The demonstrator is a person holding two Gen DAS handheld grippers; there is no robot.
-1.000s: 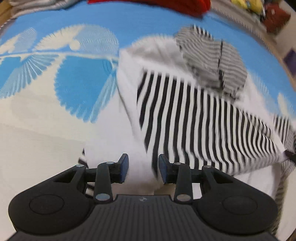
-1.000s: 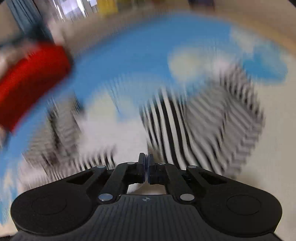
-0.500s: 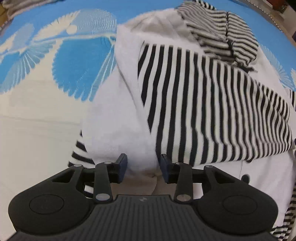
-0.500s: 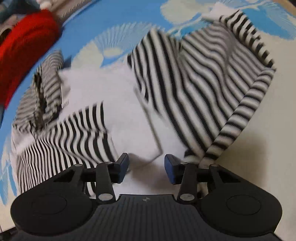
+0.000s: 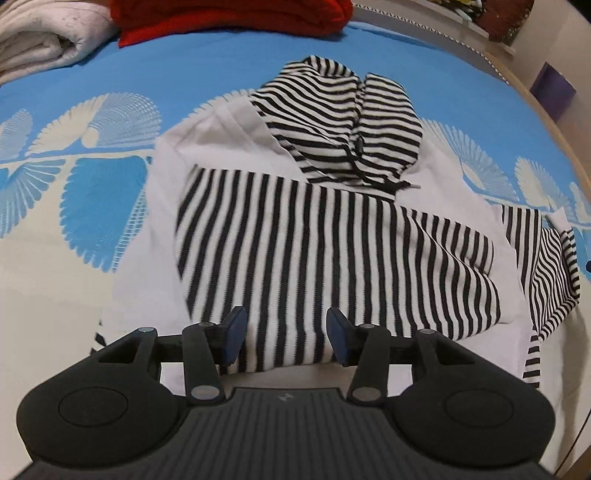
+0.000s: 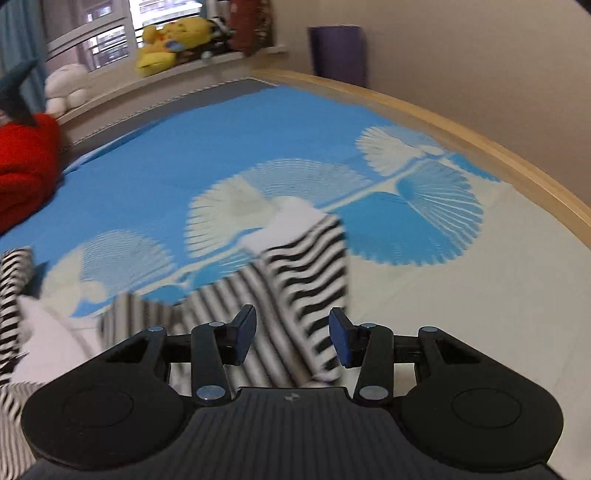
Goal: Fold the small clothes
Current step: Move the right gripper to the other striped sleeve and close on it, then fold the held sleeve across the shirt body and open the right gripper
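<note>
Figure: both wrist views over a bed (image 5: pixel 207 92) covered by a blue and cream sheet with a fan pattern. The task's thing, a small white hooded top with black-and-white stripes (image 5: pixel 332 251), lies spread at the centre of the left wrist view. Its striped hood (image 5: pixel 343 129) sits at 12 o'clock of the body. One striped sleeve (image 5: pixel 295 266) is already folded across the chest. The other sleeve (image 5: pixel 546 266) trails off at 3 o'clock, not yet laid in.

My left tool (image 5: pixel 283 334) hovers over the cuff end of the folded sleeve; its jaws have just been opening and now stand about half apart, with striped cloth showing in the gap but neither pad pressing on it. My right tool (image 6: pixel 291 338) is likewise about half apart, having just opened; the loose sleeve (image 6: pixel 306 280), blurred, shows between and beyond the jaws, and I see no grip on it.

I judge the fold about a third done: one sleeve in; the second sleeve, the hood and the body fold remain. A red garment (image 5: pixel 229 14) and a folded pale cloth (image 5: pixel 40 40) lie at 11 o'clock, well apart.
</note>
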